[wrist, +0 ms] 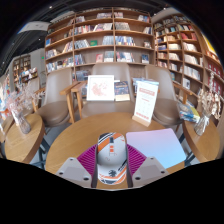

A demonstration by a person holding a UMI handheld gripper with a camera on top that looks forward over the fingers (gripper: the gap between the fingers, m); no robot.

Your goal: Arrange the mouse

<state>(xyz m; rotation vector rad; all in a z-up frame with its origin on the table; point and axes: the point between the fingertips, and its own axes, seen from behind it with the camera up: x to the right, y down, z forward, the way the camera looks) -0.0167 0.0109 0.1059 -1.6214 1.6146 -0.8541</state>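
Tool: the tool (112, 168) hung low over the round counter (70, 140), its two fingers nearly together with the mouse (112, 153) pinched between them.
Pads: the magenta pads (88, 160) pressed on the mouse's two flanks, no gap showing on either side, so the grip looked firm rather than loose.
Mouse: pale grey and white with an orange and blue stripe; it sat nose forward between the fingers, likely held by the sides so it would go down flat and straight. Whether its underside touched the counter I could not tell.
Mat: a pale rectangular mat (160, 143) lay on the counter just ahead and to the right of the fingers, the likely place for the mouse, as I judged it from the task.
Step in hand: carrying, with the setting down not yet done, by my reading.
Next move: a short shift rightward onto the mat, then a level release; a tilted drop could leave it crooked.
Beyond: chairs (58, 108) stood around the counter, and a white sign (100, 87) and a standing board (146, 100) stood past its far edge, well apart from the mouse.
Background: bookshelves (105, 38) lined the walls, well clear of the work.
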